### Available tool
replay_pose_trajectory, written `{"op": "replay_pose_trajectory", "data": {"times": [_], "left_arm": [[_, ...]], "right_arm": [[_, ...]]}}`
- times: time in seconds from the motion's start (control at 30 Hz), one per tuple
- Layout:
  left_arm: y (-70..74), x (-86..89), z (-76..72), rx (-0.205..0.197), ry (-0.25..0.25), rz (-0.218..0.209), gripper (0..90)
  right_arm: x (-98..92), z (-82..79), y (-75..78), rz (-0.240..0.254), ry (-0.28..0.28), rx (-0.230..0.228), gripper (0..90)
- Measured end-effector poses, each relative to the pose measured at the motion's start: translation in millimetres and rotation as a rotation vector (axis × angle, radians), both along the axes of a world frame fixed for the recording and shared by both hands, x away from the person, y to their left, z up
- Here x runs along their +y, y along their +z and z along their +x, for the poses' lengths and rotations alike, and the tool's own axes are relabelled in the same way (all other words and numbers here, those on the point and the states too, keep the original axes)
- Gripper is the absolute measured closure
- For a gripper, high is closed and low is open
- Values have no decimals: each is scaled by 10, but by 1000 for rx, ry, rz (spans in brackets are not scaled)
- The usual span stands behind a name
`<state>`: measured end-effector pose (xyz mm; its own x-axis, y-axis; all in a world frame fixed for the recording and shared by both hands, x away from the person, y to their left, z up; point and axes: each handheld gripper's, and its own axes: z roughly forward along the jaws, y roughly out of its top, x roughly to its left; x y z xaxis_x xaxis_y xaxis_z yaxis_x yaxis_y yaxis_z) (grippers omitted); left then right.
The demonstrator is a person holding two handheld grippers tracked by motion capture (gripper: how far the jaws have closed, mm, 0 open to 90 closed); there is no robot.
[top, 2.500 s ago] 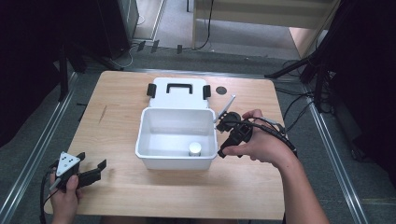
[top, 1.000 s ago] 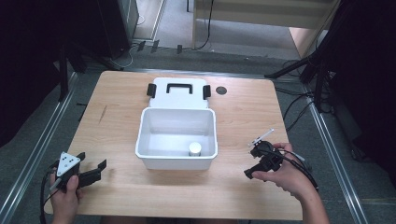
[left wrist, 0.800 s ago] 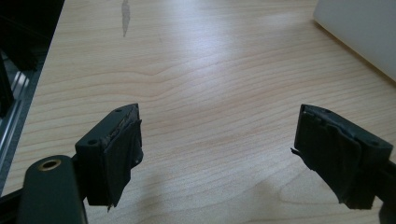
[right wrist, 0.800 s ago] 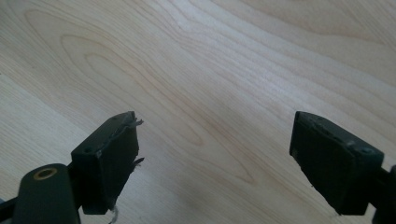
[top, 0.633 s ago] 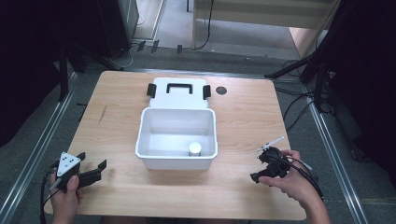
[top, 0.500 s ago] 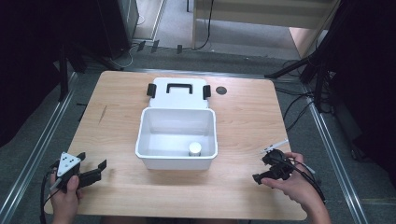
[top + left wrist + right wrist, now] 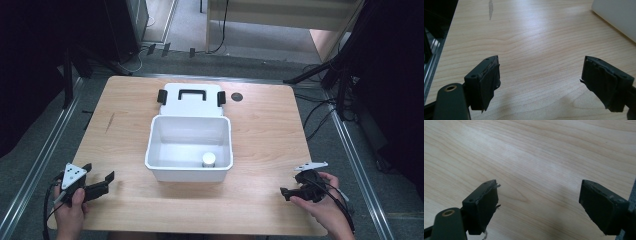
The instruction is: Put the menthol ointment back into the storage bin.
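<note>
High view: both hand-held grippers rest low on the worktop (image 7: 260,120).
Left hand-held gripper (image 7: 102,181) gapes wide, right hand-held gripper (image 7: 286,192) too, both empty; small jar (image 7: 208,160) sits inside the white bin (image 7: 159,142).

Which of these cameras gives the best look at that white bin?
The high view: the whole white bin sits mid-table, open, with a small white object inside. The left gripper view catches just a white corner of it; the right gripper view looks onto bare wood.

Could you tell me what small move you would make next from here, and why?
Probably reach the left gripper toward the lid lying flat behind the open white box, to close it. The small white container already sits inside, both grippers are open and empty on the table, and the right gripper rests at the near right edge.
</note>
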<state>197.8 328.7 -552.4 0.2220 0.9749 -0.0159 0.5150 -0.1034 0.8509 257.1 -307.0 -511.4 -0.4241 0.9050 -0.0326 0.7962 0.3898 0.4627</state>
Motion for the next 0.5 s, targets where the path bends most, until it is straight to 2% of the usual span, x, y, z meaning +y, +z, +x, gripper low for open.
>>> {"op": "replay_pose_trajectory", "data": {"times": [0.07, 0.1, 0.17, 0.23, 0.3, 0.33, 0.37, 0.4, 0.43, 0.47, 0.5], "left_arm": [[-1, -2, 0, -1, -1, -2, 161], [0, -2, 0, 0, -1, 0, 161], [-1, -2, 0, -1, -1, -1, 161], [0, -1, -1, -1, -2, -1, 161], [1, 0, -1, 1, -2, 0, 161], [0, -2, -2, 0, -2, 1, 161], [0, -4, -2, 0, -1, 0, 161], [0, -4, -1, -1, -1, 0, 161], [0, -4, -1, -1, -1, 0, 161], [0, -3, -2, -1, -2, 0, 161], [0, -2, -3, -2, -1, -1, 161]], "right_arm": [[-20, -12, -15, 10, -9, -10, 161], [-78, -53, -59, 31, -28, -45, 162], [-96, -67, -75, 45, -34, -55, 162], [-148, -103, -112, 73, -52, -93, 163], [-194, -148, -142, 111, -72, -135, 168], [-246, -192, -170, 139, -100, -184, 178], [-274, -215, -186, 161, -111, -209, 181], [-299, -237, -204, 186, -129, -231, 181], [-299, -237, -204, 186, -129, -231, 181], [-325, -261, -220, 204, -142, -257, 187], [-377, -306, -247, 232, -170, -301, 192]]}}
